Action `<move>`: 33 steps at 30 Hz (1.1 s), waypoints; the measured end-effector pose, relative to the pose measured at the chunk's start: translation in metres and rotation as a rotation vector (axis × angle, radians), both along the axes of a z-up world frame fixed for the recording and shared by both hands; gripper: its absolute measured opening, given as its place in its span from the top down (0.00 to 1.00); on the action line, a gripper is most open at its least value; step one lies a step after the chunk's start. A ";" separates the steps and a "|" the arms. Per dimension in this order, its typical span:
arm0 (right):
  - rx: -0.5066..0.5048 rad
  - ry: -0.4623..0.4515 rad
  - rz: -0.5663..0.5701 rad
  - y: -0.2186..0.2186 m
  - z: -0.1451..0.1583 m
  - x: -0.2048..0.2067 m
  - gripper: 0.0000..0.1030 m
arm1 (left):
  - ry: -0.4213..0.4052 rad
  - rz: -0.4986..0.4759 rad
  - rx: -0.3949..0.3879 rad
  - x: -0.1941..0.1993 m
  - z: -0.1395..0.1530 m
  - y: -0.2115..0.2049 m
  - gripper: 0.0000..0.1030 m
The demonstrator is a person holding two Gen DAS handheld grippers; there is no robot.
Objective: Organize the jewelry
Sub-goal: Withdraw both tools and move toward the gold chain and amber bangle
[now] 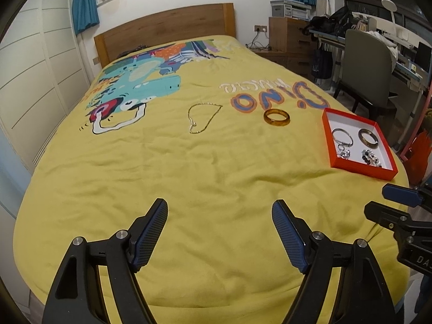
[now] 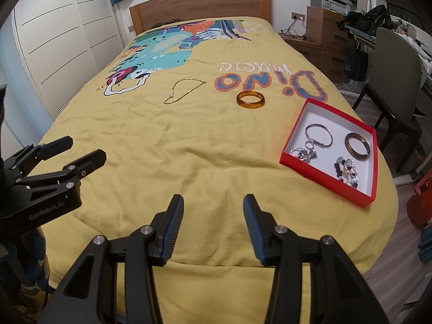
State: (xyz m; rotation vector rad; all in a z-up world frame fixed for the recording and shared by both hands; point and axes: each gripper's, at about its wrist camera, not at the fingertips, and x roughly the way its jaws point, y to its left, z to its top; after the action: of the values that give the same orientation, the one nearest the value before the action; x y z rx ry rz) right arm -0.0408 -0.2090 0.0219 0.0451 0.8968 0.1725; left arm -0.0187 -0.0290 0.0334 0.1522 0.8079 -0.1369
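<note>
A thin gold necklace (image 1: pixel 202 118) (image 2: pixel 181 91) and an amber bangle (image 1: pixel 276 118) (image 2: pixel 250 99) lie loose on the yellow bedspread (image 1: pixel 189 178). A red box with a white inside (image 1: pixel 328 135) (image 2: pixel 324 179) at the bed's right edge holds a silver bangle (image 2: pixel 318 132), a brown bangle (image 2: pixel 357 141), a silver charm piece (image 2: pixel 305 153) and a beaded bracelet (image 2: pixel 347 172). My left gripper (image 1: pixel 220 209) is open and empty over the near bed. My right gripper (image 2: pixel 213 202) is open and empty, near the bed's foot; it also shows in the left wrist view (image 1: pixel 378 198).
A wooden headboard (image 2: pixel 199 2) stands at the far end, white wardrobe doors (image 2: pixel 62 40) on the left. A grey chair (image 2: pixel 397 62), a desk and a wooden drawer unit (image 2: pixel 324 32) stand to the right of the bed. My left gripper shows at the left of the right wrist view (image 2: pixel 81 151).
</note>
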 end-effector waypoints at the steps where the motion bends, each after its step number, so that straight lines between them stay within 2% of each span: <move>1: 0.003 0.001 0.000 -0.001 -0.001 0.001 0.52 | 0.005 0.002 0.003 0.003 -0.003 0.000 0.23; 8: 0.054 0.050 0.022 -0.004 -0.022 0.020 0.45 | 0.019 0.014 0.009 0.018 -0.019 0.004 0.23; 13: 0.095 0.098 0.032 -0.006 -0.043 0.040 0.45 | 0.083 0.013 0.044 0.037 -0.036 0.004 0.23; 17: 0.103 0.120 0.038 -0.007 -0.055 0.058 0.45 | 0.121 0.029 0.041 0.056 -0.049 0.008 0.21; 23: 0.121 0.145 0.027 -0.012 -0.069 0.093 0.45 | 0.158 0.041 0.043 0.093 -0.065 0.010 0.15; 29: 0.138 0.155 -0.015 -0.028 -0.075 0.135 0.45 | 0.181 0.034 0.053 0.136 -0.074 0.009 0.13; 33: 0.135 0.151 -0.036 -0.035 -0.073 0.166 0.45 | 0.185 0.037 0.030 0.174 -0.072 0.010 0.13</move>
State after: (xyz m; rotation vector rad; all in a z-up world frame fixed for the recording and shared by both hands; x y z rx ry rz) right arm 0.1253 -0.2436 -0.0512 0.2014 1.0334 0.1981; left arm 0.1555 -0.0186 -0.0391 0.1539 0.9974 -0.1048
